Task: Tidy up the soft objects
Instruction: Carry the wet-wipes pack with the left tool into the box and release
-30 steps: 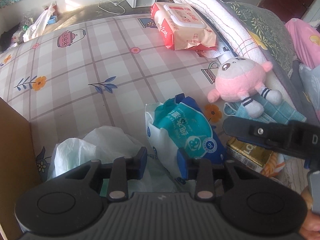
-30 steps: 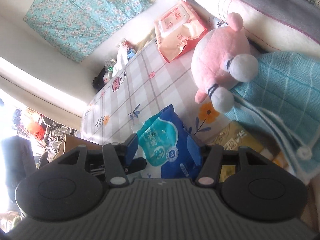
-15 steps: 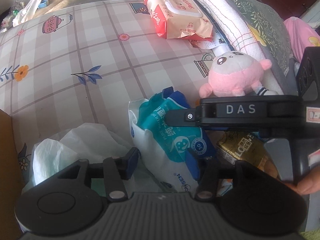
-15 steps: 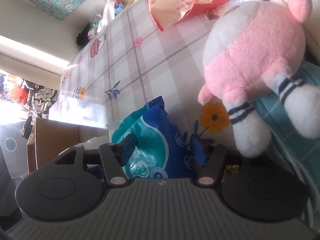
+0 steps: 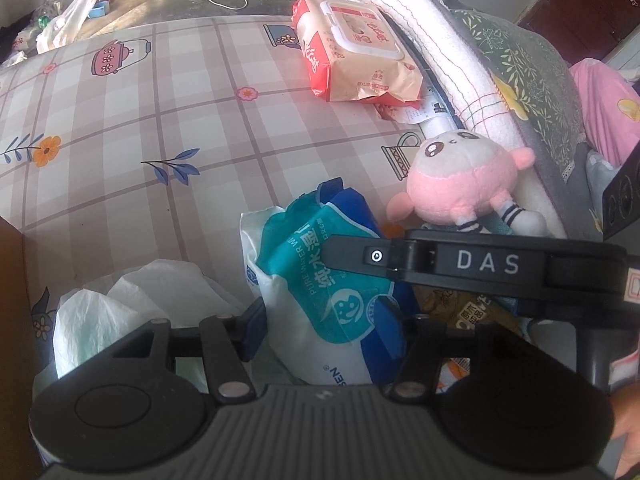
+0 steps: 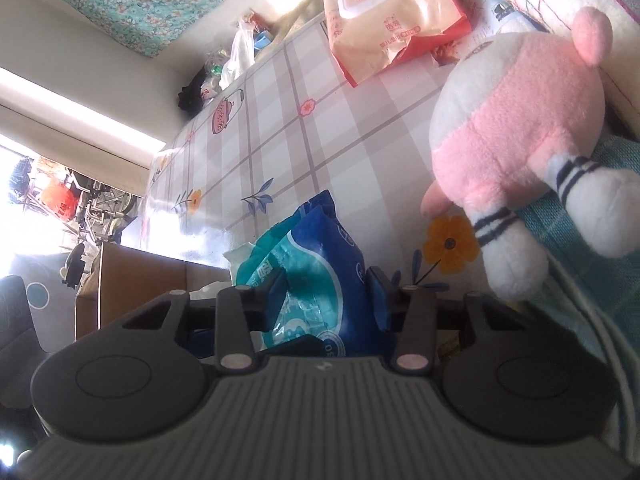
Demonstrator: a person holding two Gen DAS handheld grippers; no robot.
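A blue-and-teal wet-wipes pack (image 5: pixel 320 280) stands on the checked bedsheet (image 5: pixel 160 120). It sits between the fingers of my left gripper (image 5: pixel 326 324), whose jaws are opening, with the pads beside the pack and not pressing it. My right gripper (image 6: pixel 326 296) reaches in from the right across the pack (image 6: pixel 312 264). Its jaws are closing and both pads touch the pack's sides. In the left wrist view its black finger (image 5: pixel 352 254) crosses over the pack. A pink plush toy (image 5: pixel 464 184) lies just right of the pack, on a teal checked cloth (image 6: pixel 592 240).
A red-and-beige wipes pack (image 5: pixel 352 48) lies farther back by a rolled white towel (image 5: pixel 432 52) and a grey floral pillow (image 5: pixel 532 64). A white plastic bag (image 5: pixel 132 304) sits left of the blue pack, next to a cardboard box (image 6: pixel 132 284). A yellow snack packet (image 5: pixel 468 312) lies under the right gripper.
My left gripper's jaws have widened around the blue pack. The right gripper has swung in from the right across the pack, and its jaws have narrowed onto it.
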